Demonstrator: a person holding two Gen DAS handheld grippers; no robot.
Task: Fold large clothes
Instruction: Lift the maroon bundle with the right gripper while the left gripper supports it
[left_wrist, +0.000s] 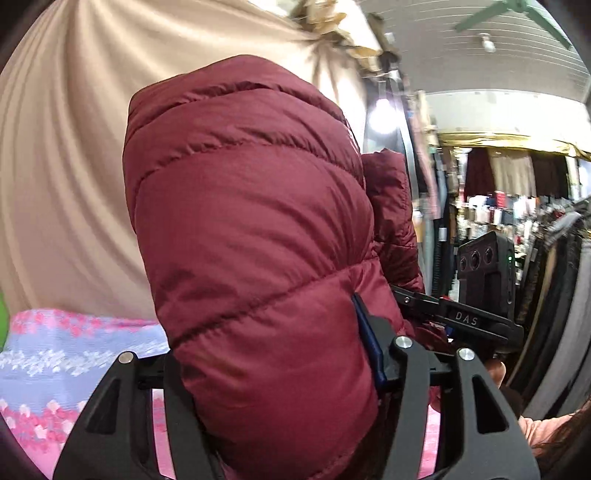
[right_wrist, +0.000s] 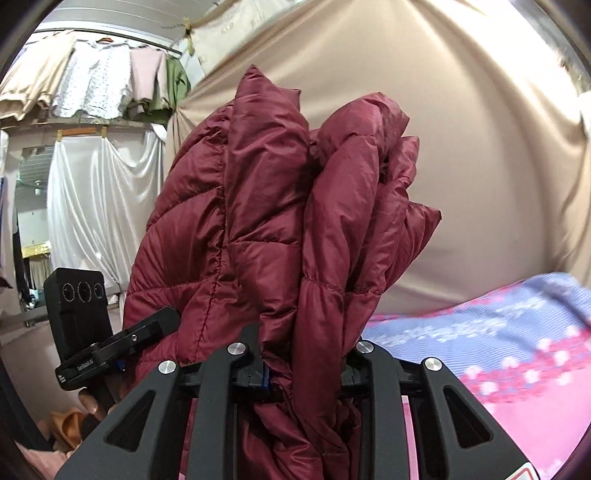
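Maroon puffer jacket (left_wrist: 251, 229), clamped between both grippers

You stand in clothing shop or market stall. Right of your left gripper's view: packed garment racks (left_wrist: 554, 295), dark coats hung edge-on, folded stock on shelves (left_wrist: 491, 210) behind. Ceiling fan (left_wrist: 517, 14) on slatted ceiling, bare bulb (left_wrist: 382, 110) glowing. In your right gripper's view: shirts and tops on high rail (right_wrist: 99, 85), white drape (right_wrist: 99, 206) below, tall mirror (right_wrist: 31, 221) at left. Beige cloth backdrop (right_wrist: 480, 166) behind floral sheet (right_wrist: 498, 332), pink and lilac.
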